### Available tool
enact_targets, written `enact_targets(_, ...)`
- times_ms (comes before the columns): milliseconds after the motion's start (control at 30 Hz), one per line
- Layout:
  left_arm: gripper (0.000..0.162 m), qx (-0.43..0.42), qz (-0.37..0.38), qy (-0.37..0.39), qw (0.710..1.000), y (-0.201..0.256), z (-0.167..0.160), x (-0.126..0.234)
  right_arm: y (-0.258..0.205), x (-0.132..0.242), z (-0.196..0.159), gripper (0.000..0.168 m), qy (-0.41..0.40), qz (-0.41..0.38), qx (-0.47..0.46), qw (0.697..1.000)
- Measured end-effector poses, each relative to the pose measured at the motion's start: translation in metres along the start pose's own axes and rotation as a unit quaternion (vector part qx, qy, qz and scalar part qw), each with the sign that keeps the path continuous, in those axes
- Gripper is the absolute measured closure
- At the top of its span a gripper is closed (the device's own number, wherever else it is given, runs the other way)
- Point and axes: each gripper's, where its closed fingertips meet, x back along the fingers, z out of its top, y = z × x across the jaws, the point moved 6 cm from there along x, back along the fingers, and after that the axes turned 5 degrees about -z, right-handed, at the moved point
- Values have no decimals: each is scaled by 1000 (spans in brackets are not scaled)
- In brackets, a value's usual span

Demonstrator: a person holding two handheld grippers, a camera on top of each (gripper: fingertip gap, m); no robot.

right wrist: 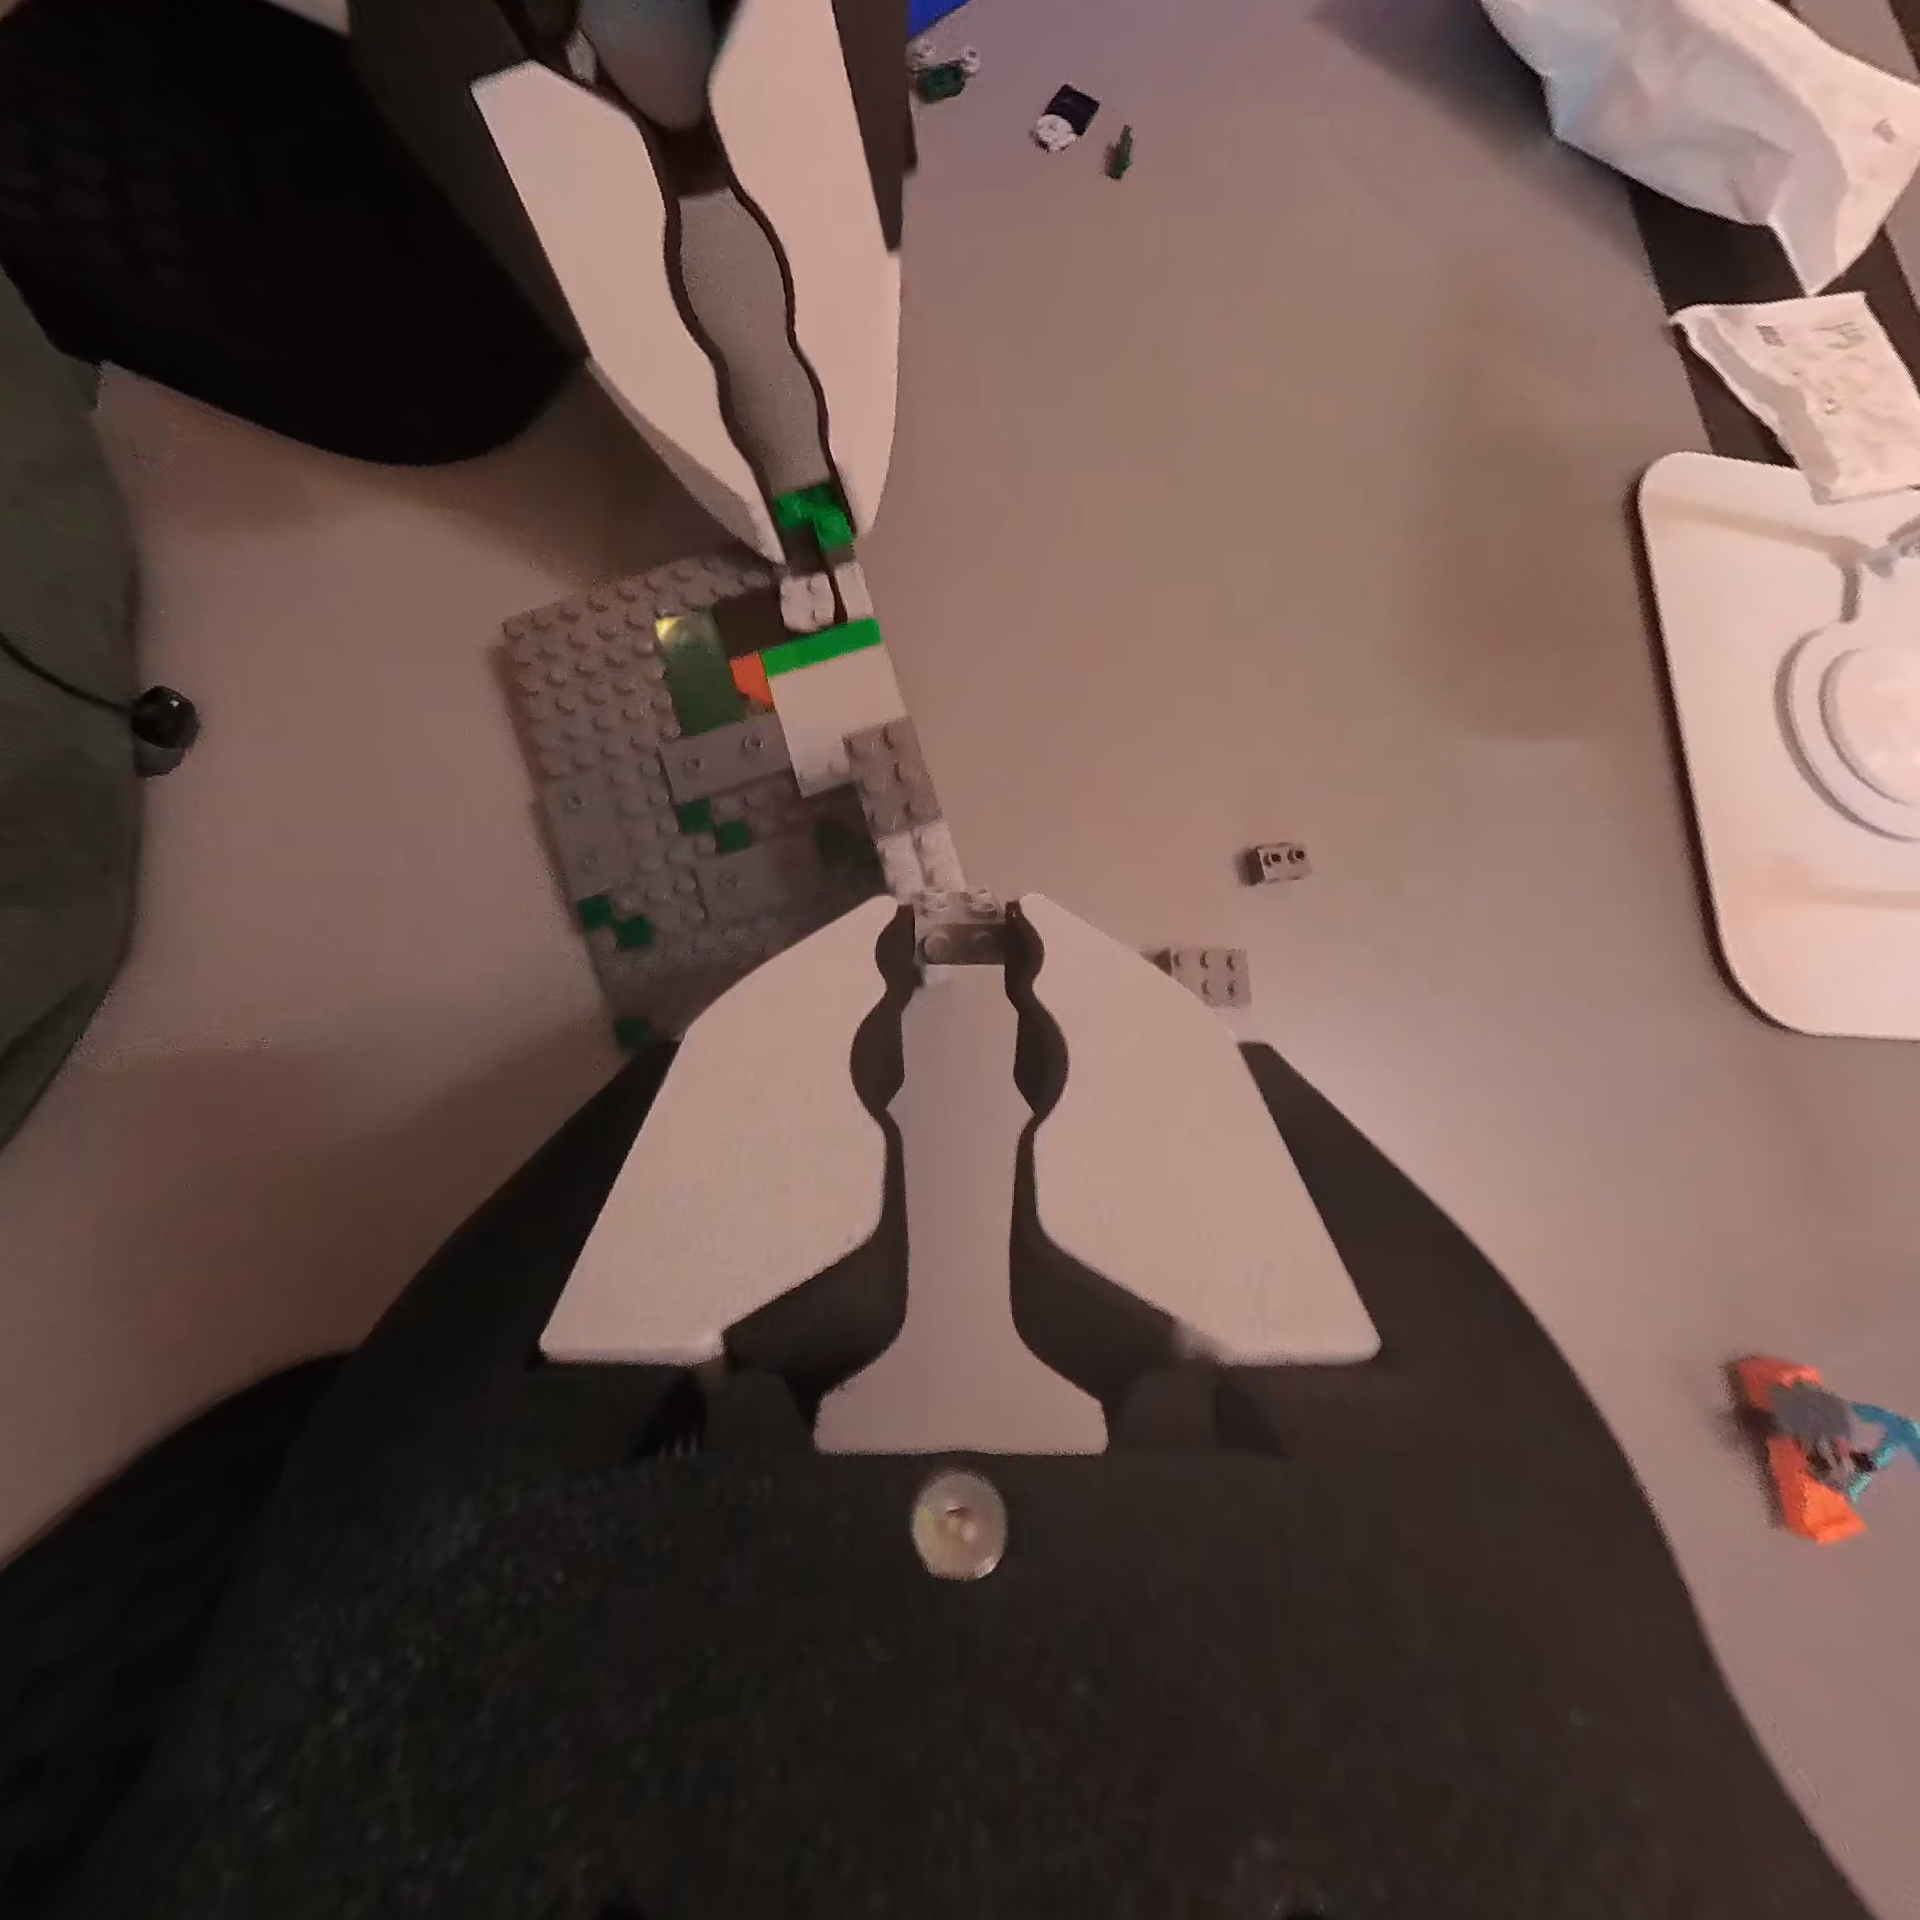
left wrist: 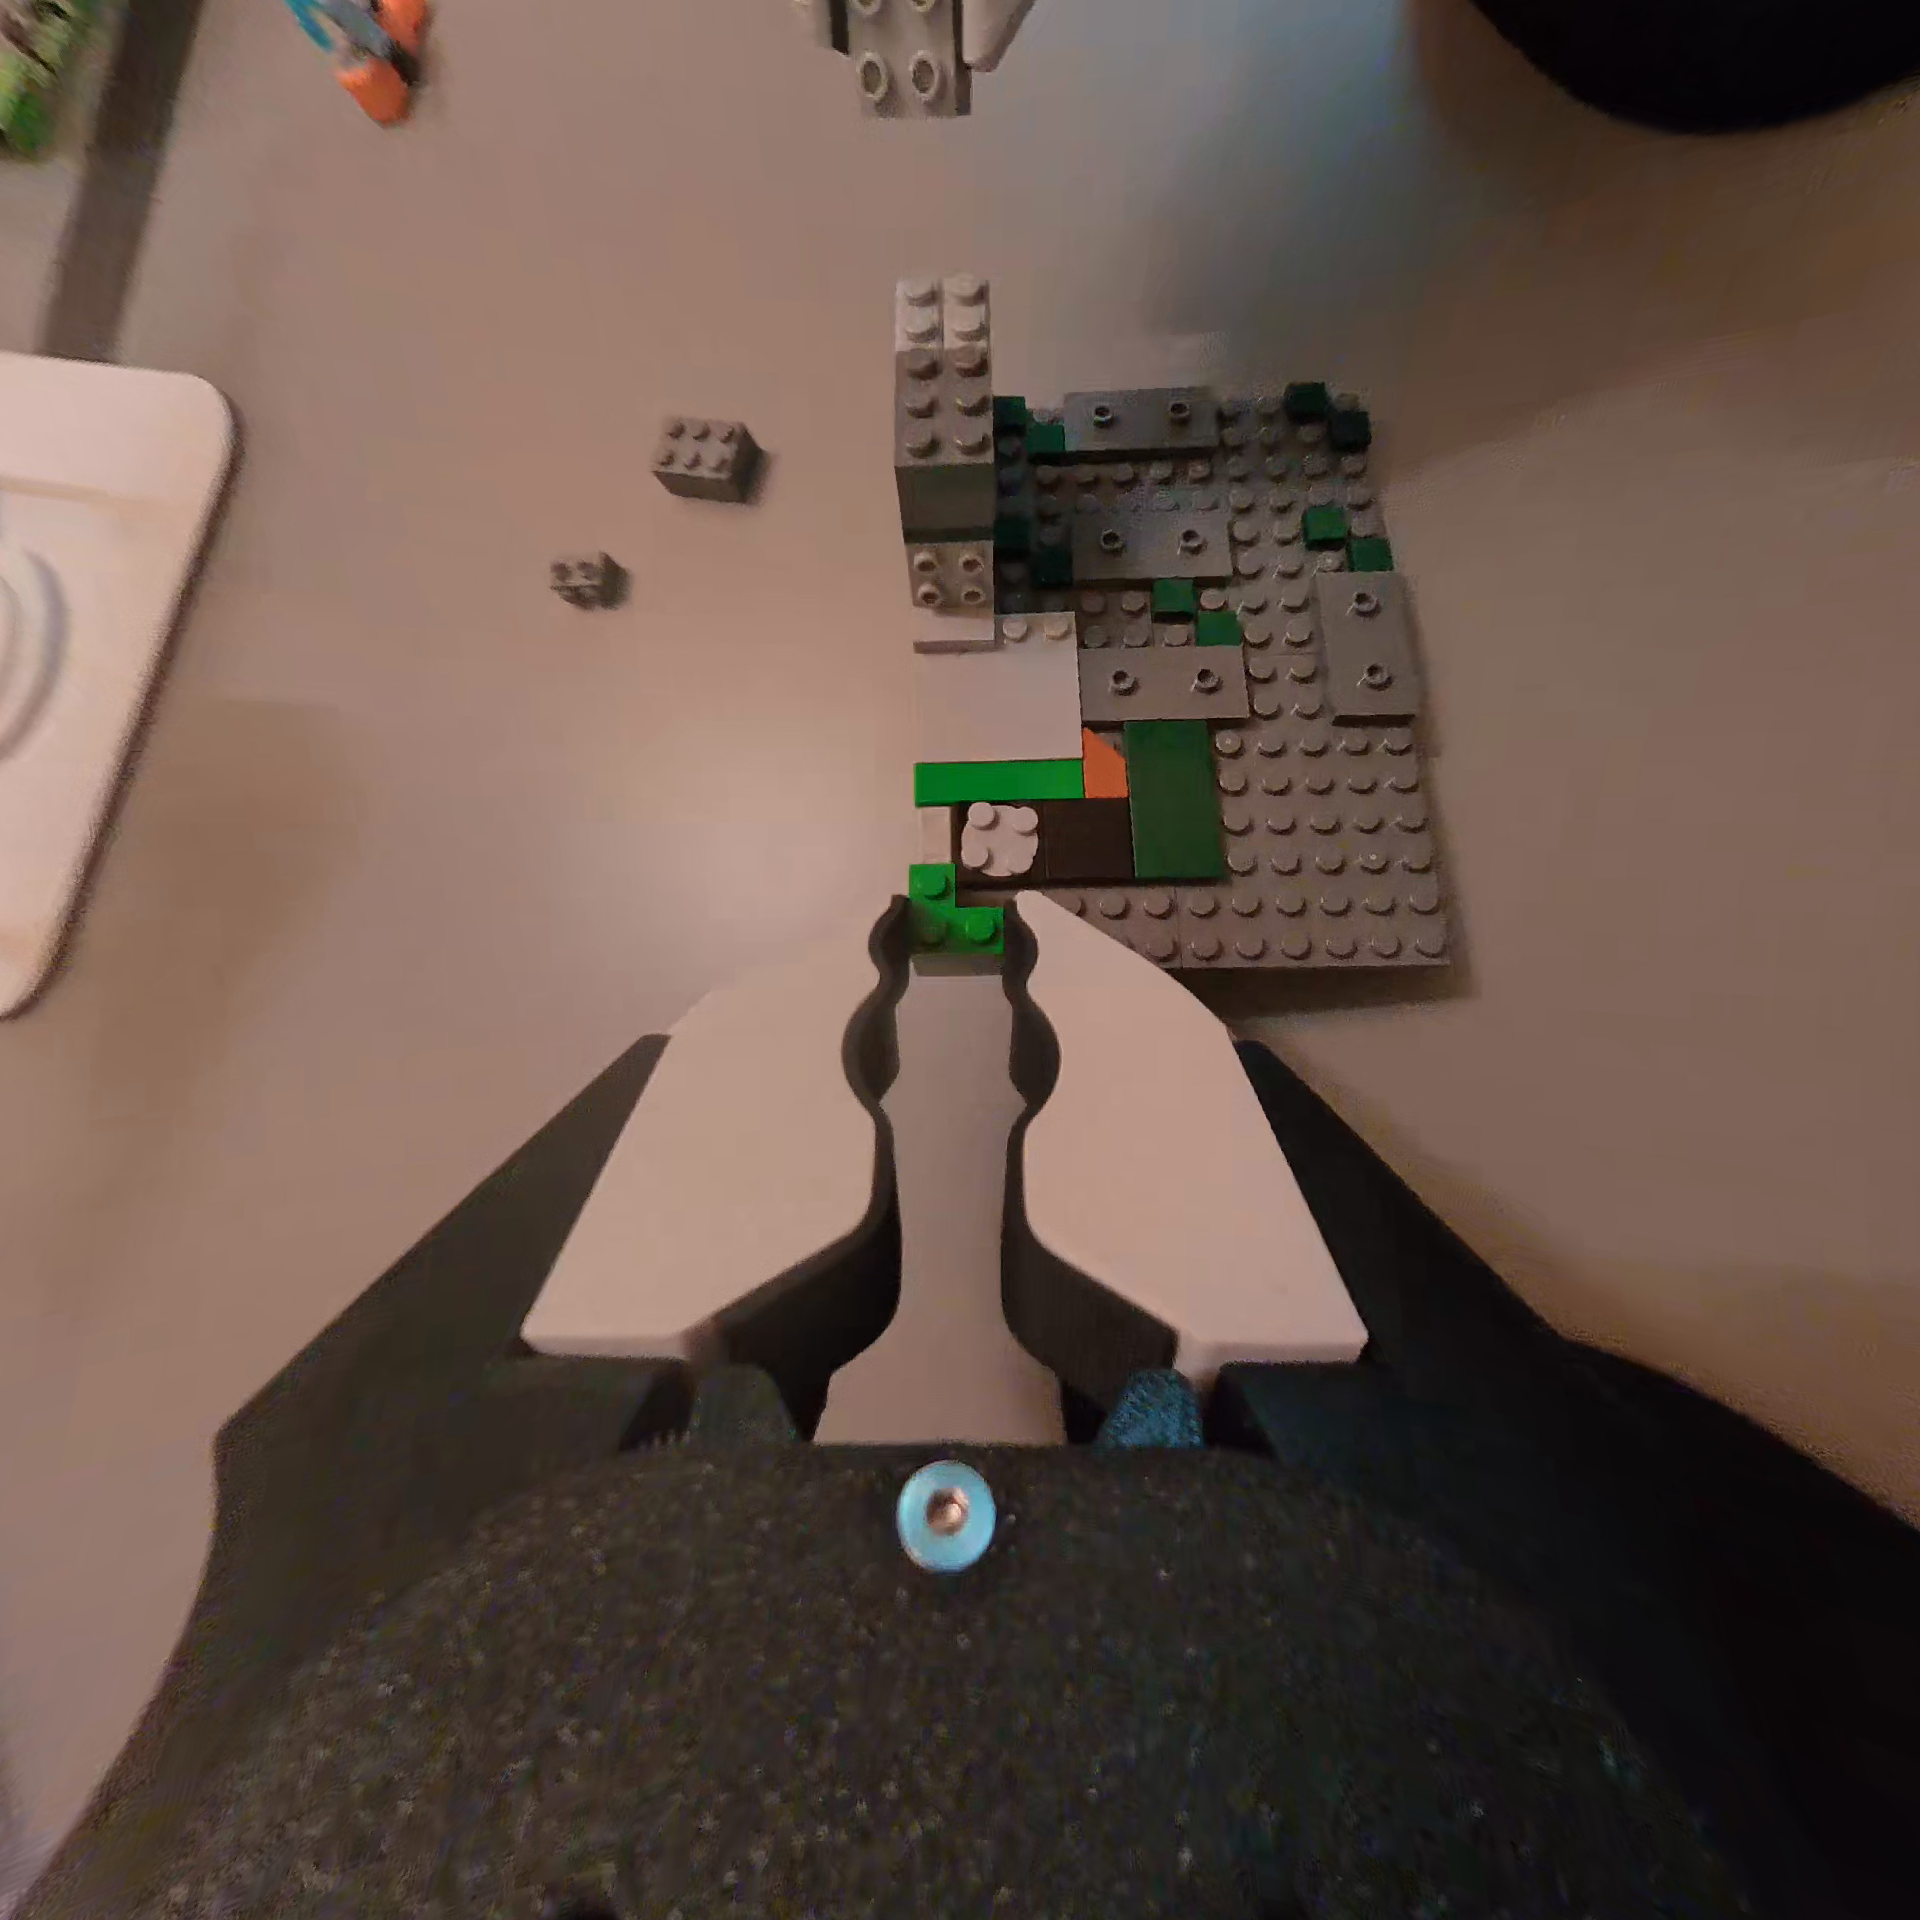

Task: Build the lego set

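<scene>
Left gripper pinches green corner plate at baseplate 7 o'clock corner; right gripper apparently clamps grey brick. Skewed press could pop plate loose.

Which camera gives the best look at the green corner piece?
The left wrist view: the green corner piece sits sharp and close in the left gripper. The right wrist view shows it far off, blurred and partly hidden.
</scene>
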Motion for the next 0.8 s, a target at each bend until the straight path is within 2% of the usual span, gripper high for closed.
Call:
enact_targets(167, 146, -51, 47, -24, 997, -5, 11, 20, -2, 12, -14, 152, 42, -15, -24, 999)
enact_targets(400, 146, -84, 72, -42, 993, -3, 21, 26, -17, 17, -18, 152, 117, -46, -9, 992)
enact_targets(633, 146, -84, 58, -41, 994, 5, 26, 21, -29, 21, -22, 152, 148, -80, 35, 985)
enact_targets(800, 146, -35, 0, -15, 999, 8, 21, 7, -32, 23, -31, 152, 142, -83, 36, 986)
